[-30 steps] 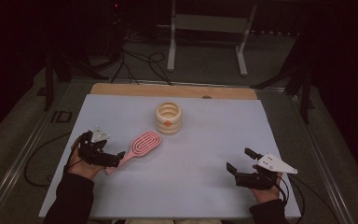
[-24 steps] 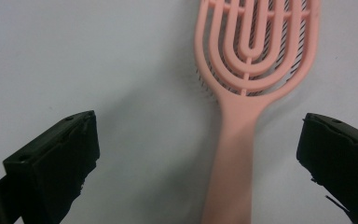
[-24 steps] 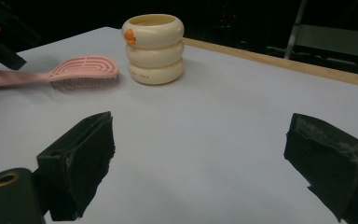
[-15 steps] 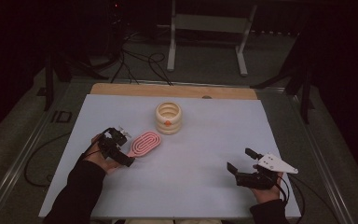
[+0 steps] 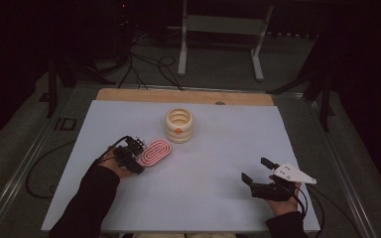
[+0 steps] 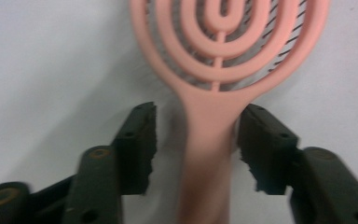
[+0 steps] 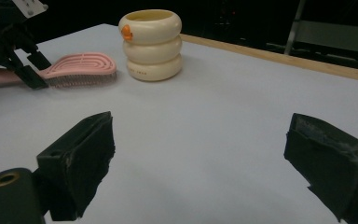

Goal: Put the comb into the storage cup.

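The left gripper is seen with its jaws partly closed around the handle of a pink hairbrush; they have just been closing. In the left gripper view the right-hand pad appears to touch the handle's edge, while a narrow gap is left between the left-hand pad and the handle, so the brush is straddled but not yet pinched. The brush lies flat on the white table, bristles down, its oval head pointing away from the gripper toward a cream ribbed container, which stands just beyond it. In the high view the left gripper is held low at the brush's handle end, the dark-sleeved forearm reaching in from the bottom left. The right gripper is held near the table's right front corner, well apart from the brush, its jaws spread wide with nothing between them, pointing leftward across the table.
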`<state>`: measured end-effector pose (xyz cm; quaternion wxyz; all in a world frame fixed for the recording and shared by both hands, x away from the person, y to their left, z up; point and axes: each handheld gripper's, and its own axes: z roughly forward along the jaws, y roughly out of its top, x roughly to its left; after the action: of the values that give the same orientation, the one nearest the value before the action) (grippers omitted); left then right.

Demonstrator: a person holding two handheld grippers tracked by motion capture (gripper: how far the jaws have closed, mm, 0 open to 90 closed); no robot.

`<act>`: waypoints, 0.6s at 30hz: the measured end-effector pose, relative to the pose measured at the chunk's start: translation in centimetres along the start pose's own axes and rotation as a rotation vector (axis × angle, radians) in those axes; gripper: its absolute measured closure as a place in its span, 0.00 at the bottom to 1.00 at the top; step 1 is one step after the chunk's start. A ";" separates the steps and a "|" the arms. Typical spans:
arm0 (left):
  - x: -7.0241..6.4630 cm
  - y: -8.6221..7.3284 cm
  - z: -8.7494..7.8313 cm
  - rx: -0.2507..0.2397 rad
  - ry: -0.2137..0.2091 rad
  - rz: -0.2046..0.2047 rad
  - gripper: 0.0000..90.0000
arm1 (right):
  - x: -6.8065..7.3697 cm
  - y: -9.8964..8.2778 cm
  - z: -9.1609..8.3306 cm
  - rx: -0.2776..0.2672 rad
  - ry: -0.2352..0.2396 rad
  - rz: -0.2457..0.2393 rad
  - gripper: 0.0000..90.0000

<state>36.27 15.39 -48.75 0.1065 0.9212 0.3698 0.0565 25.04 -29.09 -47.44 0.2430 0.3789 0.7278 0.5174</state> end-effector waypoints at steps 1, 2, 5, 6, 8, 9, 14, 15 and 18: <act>0.0 0.0 0.0 0.000 0.000 0.000 0.61 | 0.0 0.0 0.0 0.000 0.000 0.000 0.09; 0.0 0.2 0.1 0.011 -0.017 0.002 0.66 | 0.0 0.0 0.0 0.001 0.001 -0.001 0.09; 0.0 0.3 0.1 0.018 -0.027 -0.002 0.72 | 0.0 0.0 0.0 0.001 0.001 -0.001 0.09; 0.0 0.4 0.1 0.023 -0.028 0.002 0.72 | 0.0 0.0 0.0 0.001 0.001 0.000 0.09; -0.1 0.5 0.1 0.025 -0.028 -0.003 0.73 | 0.0 0.0 0.0 0.000 0.003 0.001 0.09; -0.1 0.4 0.1 0.026 -0.027 0.000 0.74 | 0.1 0.1 0.0 0.000 0.004 0.003 0.09; -0.4 0.4 0.0 0.021 -0.015 0.007 0.76 | 0.1 0.0 0.1 0.004 0.008 0.001 0.09; -0.4 0.4 0.0 0.015 -0.010 0.009 0.76 | 0.2 0.0 0.2 0.006 0.009 0.001 0.09; -0.6 0.3 0.0 0.005 -0.006 0.008 0.77 | 0.2 0.0 0.2 0.007 0.011 0.003 0.09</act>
<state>36.06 14.74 -48.65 0.1053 0.9232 0.3658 0.0532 25.10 -28.84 -47.52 0.2371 0.3780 0.7305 0.5170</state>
